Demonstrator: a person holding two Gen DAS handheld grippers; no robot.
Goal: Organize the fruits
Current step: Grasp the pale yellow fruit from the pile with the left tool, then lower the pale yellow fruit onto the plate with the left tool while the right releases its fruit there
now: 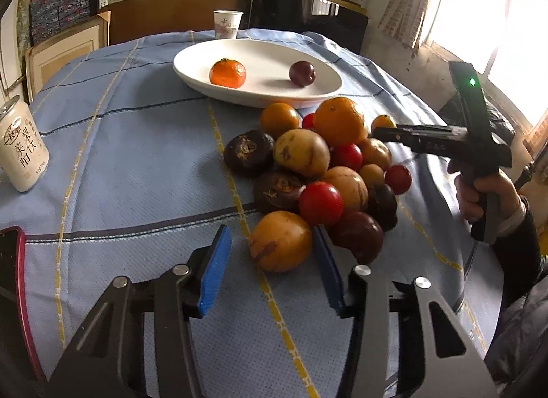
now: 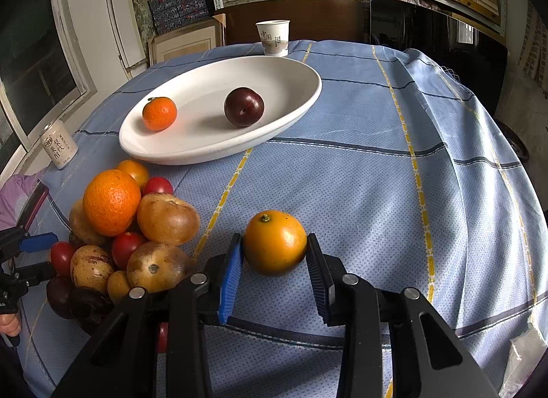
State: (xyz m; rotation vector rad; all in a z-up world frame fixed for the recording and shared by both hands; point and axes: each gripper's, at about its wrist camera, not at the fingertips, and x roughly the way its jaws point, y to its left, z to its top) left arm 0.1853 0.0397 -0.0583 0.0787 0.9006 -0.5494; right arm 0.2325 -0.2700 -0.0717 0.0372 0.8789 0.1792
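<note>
Right gripper: blue pads clamp a small orange fruit at both flanks, above the blue cloth. Left gripper: jaws partly parted around a yellow-brown fruit at the pile's near edge; contact uncertain. Beyond, the white plate carries a tangerine and a dark plum.

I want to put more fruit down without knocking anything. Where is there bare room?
The white plate is bare at its far end beyond the plum. The blue tablecloth is bare right of the plate. Crowded: the fruit pile near the plate's front.
</note>
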